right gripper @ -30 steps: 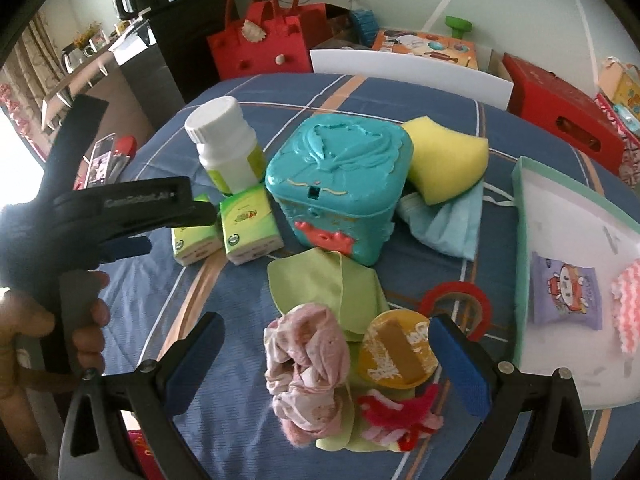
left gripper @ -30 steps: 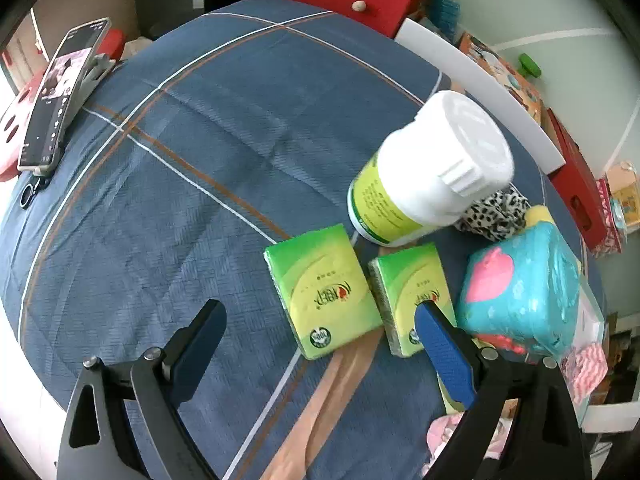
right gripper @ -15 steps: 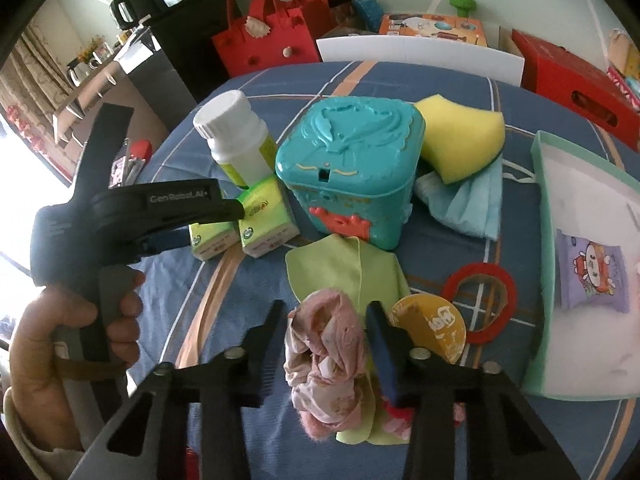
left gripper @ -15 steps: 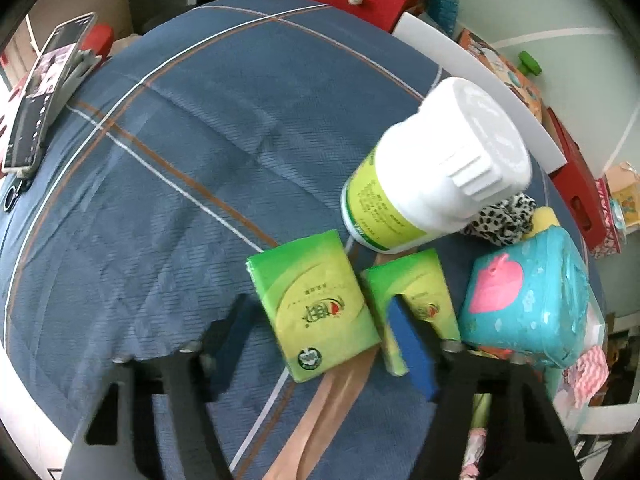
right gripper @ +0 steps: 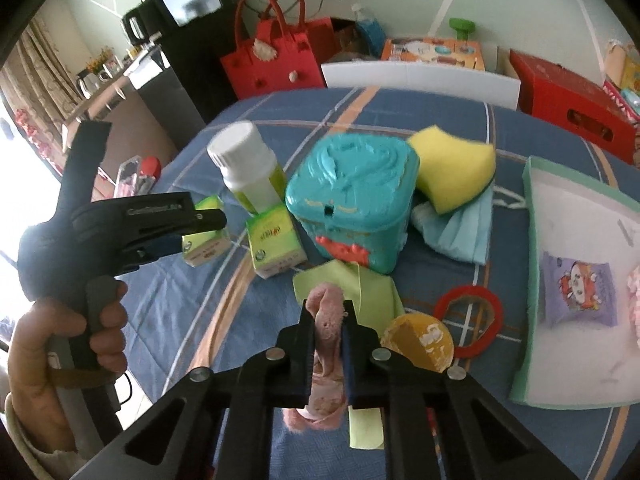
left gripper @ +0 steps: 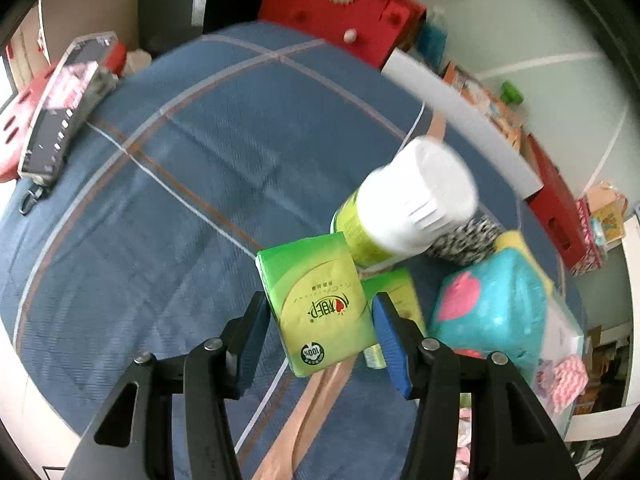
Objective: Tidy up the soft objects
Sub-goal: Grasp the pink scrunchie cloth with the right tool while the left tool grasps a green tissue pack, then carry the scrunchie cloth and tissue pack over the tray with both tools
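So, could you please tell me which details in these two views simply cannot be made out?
- Left wrist view: the white bottle is motion-blurred, so its label is unreadable.
- Left wrist view: the second tissue pack is mostly hidden behind the held tissue pack.
- Right wrist view: the pink cloth is largely covered by the right gripper.

In the right wrist view, the bottle [right gripper: 248, 168] stands at 10 o'clock of the box [right gripper: 352, 204], the sponge [right gripper: 452, 168] at 2 o'clock.
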A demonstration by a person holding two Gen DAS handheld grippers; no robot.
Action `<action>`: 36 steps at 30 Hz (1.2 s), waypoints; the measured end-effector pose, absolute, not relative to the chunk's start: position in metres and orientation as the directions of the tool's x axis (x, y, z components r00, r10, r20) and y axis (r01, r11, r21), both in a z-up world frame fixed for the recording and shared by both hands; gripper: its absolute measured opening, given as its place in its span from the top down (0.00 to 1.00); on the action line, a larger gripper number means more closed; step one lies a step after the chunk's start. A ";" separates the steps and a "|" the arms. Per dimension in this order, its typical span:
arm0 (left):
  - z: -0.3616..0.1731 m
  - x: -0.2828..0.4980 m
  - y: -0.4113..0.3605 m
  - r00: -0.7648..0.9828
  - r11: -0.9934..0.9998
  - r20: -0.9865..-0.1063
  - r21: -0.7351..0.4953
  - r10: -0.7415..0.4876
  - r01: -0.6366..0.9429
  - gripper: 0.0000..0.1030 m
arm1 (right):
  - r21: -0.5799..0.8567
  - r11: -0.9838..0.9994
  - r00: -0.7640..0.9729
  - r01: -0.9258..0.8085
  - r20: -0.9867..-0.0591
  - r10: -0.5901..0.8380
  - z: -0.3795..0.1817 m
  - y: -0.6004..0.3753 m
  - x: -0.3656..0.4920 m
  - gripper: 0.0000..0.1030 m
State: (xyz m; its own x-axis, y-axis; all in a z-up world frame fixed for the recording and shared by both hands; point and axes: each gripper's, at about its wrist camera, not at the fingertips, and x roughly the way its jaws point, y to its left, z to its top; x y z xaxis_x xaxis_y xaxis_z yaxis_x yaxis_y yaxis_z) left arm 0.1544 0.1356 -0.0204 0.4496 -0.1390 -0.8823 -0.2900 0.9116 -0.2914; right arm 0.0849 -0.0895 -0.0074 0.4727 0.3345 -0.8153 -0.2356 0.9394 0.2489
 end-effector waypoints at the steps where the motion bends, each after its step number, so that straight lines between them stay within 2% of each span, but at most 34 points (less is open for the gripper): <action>1: -0.016 0.152 0.136 0.463 0.911 -0.876 -0.296 -0.139 -0.287 0.47 | 0.249 0.939 0.483 -0.236 -0.809 0.335 -0.004 -0.091 0.084 0.88; 14: 0.048 0.127 0.125 0.612 0.931 -0.783 -0.297 -0.110 -0.213 0.47 | 0.238 0.951 0.629 -0.198 -0.713 0.310 0.049 -0.117 0.068 0.88; 24: 0.073 0.121 0.063 0.642 0.968 -0.748 -0.248 -0.171 -0.031 0.47 | 0.235 0.972 0.687 0.006 -0.707 0.167 0.058 -0.183 0.068 0.88; 36: 0.071 0.115 -0.010 0.599 0.972 -0.766 -0.181 -0.236 0.152 0.47 | 0.195 0.943 0.684 0.268 -0.728 -0.044 0.053 -0.261 0.065 0.88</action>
State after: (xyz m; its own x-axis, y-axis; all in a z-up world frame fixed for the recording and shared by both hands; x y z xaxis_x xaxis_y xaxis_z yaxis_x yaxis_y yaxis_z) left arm 0.1147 -0.0103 0.0710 0.5986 -0.2359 -0.7655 0.1517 0.9718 -0.1808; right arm 0.0653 -0.2607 0.0527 0.6837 -0.0439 -0.7285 0.2681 0.9435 0.1947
